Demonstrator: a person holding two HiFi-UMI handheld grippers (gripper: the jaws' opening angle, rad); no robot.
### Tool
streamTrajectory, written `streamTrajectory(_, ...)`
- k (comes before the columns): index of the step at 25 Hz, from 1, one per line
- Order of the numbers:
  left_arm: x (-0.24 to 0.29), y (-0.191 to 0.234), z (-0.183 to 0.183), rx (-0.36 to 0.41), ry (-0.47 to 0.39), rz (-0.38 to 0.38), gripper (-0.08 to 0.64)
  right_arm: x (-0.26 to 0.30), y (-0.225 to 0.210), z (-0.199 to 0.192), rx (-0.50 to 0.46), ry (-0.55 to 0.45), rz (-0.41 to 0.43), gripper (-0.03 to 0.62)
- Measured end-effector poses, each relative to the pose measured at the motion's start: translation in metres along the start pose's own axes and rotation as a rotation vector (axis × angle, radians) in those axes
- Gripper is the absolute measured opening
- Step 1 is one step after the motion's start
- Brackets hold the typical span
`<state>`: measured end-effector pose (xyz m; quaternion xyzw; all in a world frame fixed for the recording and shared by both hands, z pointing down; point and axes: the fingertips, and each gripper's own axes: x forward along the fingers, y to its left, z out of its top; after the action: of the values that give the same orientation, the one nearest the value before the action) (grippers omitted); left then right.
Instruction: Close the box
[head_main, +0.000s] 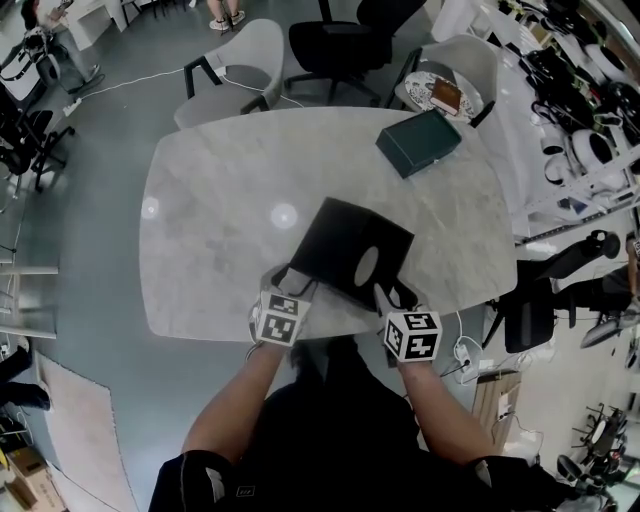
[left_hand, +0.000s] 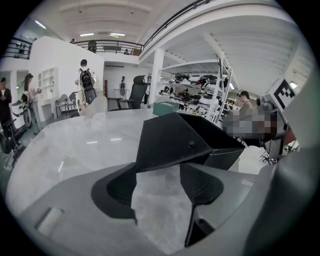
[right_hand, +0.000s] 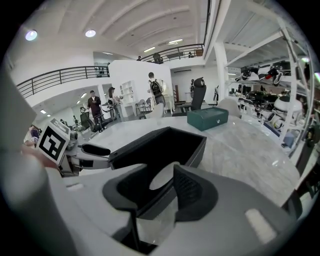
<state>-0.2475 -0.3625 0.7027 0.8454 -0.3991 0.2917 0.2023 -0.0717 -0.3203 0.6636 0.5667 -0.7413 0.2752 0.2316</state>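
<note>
Now my left gripper (left_hand: 159, 172) is opening on nothing, the flap (left_hand: 170, 142) of the black box (head_main: 350, 250) just ahead; my right gripper (right_hand: 162, 180) straddles its near wall, jaws apart. I'd fold the flap over slowly, bracing that wall.

Black short-sleeved shirt (head_main: 340, 430); grey right gripper (right_hand: 161, 176) with black pads (right_hand: 194, 192).

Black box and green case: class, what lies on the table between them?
Nothing: the head view shows only bare marble tabletop between the black box and the green case.
</note>
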Motion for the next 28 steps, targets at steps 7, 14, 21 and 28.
streamTrajectory(7, -0.002, 0.006, -0.002, -0.048, -0.011, 0.004, 0.304, -0.001, 0.001, -0.001, -0.012, -0.01, -0.01, 0.165)
streamTrajectory(14, -0.001, 0.007, -0.001, -0.115, -0.026, -0.06, 0.324, 0.0, 0.0, -0.001, -0.009, -0.023, -0.009, 0.164)
streamTrajectory(21, -0.007, 0.005, 0.01, -0.061, -0.047, -0.069, 0.322, -0.003, -0.001, -0.001, 0.001, -0.038, -0.004, 0.164)
streamTrajectory(28, -0.011, 0.004, 0.012, 0.032, -0.033, -0.163, 0.321, -0.002, 0.001, 0.0, 0.033, -0.043, 0.011, 0.164)
